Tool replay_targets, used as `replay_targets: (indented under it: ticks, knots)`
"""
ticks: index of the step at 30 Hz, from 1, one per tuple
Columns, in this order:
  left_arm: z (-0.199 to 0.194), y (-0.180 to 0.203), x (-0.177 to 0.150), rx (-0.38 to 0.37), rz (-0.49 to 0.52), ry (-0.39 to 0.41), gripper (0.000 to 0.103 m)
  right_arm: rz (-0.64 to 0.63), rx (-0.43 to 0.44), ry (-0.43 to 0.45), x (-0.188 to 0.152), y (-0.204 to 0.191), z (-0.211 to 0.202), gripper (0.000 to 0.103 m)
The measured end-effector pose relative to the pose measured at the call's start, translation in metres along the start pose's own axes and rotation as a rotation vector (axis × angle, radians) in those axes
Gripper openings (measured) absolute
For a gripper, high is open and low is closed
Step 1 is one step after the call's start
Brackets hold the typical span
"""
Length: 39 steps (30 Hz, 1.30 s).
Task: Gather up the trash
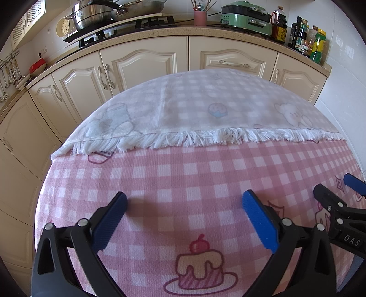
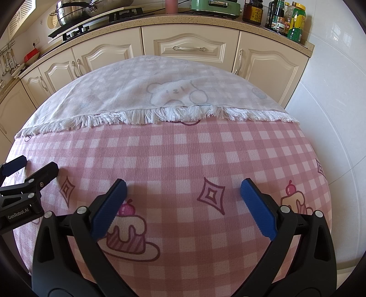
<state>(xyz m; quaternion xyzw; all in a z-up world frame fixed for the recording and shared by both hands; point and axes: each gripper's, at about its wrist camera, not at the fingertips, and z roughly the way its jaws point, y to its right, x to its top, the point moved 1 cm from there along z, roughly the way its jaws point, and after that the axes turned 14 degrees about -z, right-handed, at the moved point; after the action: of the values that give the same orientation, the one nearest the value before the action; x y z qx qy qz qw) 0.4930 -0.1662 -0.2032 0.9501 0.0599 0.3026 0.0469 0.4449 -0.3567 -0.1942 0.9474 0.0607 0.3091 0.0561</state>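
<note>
**Both claws spread over the cloth, no trash in view**

Left wrist view: left claw (image 1: 184,219) spread wide, blue pads (image 1: 109,225) apart, nothing between them. It hangs over the pink check cloth (image 1: 183,173) on the surface. Cake print (image 1: 199,267) lies between the fingers, near the lens. Right claw (image 1: 336,189) shows at the right edge, pads apart.

Beyond: white fringe (image 1: 205,137) of a paler folded-back layer (image 1: 205,98) crosses the cloth from left to right.

Far back, left to right: pots (image 1: 93,13) on the stove (image 1: 119,29), pink cup (image 1: 200,17), green cooker (image 1: 247,18), bottles (image 1: 302,34). Cream cabinets (image 1: 141,64) below.

Right wrist view: left claw (image 2: 32,166) at the left edge, right claw (image 2: 183,198) centred and spread wide, empty, over a diamond print (image 2: 210,195).

Trash: none visible in either view.
</note>
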Motion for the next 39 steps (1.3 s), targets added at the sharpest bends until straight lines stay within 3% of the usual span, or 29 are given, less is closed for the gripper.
replay_targets:
  ticks: [39]
  knots:
    - [0.0,0.0001,0.0,0.0,0.0,0.0,0.098,0.0,0.0,0.0,-0.0001,-0.0004,-0.0004,0.097]
